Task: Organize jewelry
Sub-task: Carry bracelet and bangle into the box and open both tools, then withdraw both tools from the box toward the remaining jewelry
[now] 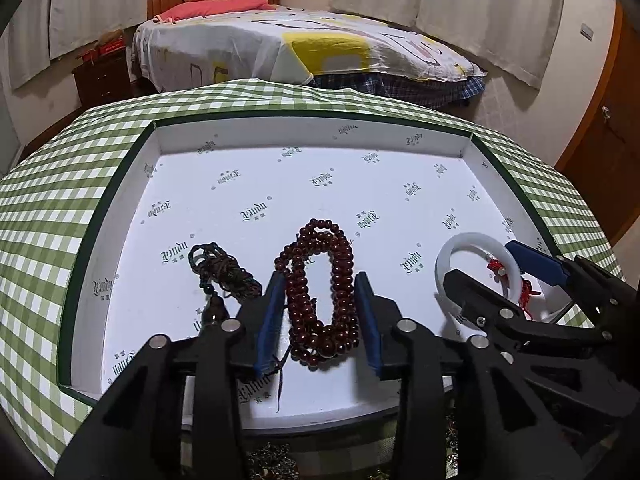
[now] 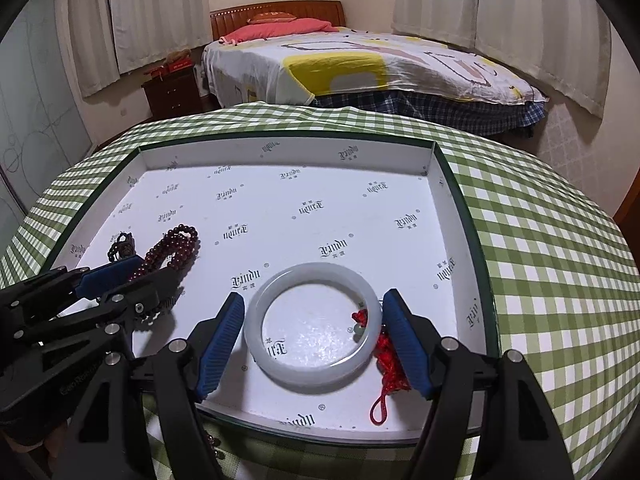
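Observation:
A white printed tray (image 1: 280, 184) (image 2: 320, 200) lies on the green checked table. In it lie a dark red bead string (image 1: 320, 288) (image 2: 176, 248), a dark cord necklace with a pendant (image 1: 220, 272) (image 2: 122, 248), and a white jade bangle (image 2: 312, 324) (image 1: 476, 264) with a red cord (image 2: 390, 364). My left gripper (image 1: 320, 312) is open, its blue pads on either side of the bead string without touching it. My right gripper (image 2: 314, 336) is open around the bangle, pads close beside it.
The green checked tablecloth (image 2: 540, 260) surrounds the tray. More jewelry shows at the near table edge (image 1: 272, 460). A bed (image 1: 300, 48) stands behind the table, a dark nightstand (image 1: 102, 76) at left, a wooden door (image 1: 608, 128) at right.

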{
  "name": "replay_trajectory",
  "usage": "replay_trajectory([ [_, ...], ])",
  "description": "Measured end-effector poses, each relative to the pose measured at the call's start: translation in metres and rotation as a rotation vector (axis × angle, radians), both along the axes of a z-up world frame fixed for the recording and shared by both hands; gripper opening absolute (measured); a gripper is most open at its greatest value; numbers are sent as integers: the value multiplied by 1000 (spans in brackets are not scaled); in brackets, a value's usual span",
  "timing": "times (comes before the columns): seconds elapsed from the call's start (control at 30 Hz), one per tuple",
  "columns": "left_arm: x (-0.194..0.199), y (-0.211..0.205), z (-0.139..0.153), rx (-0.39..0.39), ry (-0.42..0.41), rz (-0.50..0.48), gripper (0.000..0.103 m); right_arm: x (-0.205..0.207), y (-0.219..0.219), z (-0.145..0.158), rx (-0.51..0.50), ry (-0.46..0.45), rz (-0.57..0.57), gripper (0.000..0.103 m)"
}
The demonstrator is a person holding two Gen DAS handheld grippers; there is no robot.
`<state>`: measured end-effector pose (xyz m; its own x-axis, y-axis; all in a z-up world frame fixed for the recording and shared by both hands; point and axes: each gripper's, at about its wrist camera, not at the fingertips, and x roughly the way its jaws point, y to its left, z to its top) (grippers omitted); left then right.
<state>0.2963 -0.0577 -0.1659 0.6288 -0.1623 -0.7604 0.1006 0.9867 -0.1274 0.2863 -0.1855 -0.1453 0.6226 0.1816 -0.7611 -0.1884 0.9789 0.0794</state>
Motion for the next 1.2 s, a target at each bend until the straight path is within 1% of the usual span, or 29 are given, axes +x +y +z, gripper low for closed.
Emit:
replay_trajectory([
  [0.13, -1, 4, 0, -7, 0, 17, 47, 0, 0, 0, 1, 0, 2, 70],
  [0.5, -10, 11, 2, -13, -4, 28, 61, -4, -2, 3, 4, -10, -4, 70],
  [0.67, -14, 12, 11, -20, -22, 35, 65, -9, -6, 10, 11, -25, -13, 72],
  [0.73, -16, 13, 15, -25, -34, 33, 68, -11, -7, 14, 13, -34, -15, 73],
  [0.83, -22, 14, 24, -31, -60, 29, 69, -15, -9, 21, 16, -50, -22, 73],
  [1.0, -41, 18, 42, -35, -134, 20, 69, -27, -11, 35, 25, -85, -31, 73],
  [1.2, -63, 27, 61, -57, -186, 35, 70, -44, -10, 46, 27, -120, -40, 73],
])
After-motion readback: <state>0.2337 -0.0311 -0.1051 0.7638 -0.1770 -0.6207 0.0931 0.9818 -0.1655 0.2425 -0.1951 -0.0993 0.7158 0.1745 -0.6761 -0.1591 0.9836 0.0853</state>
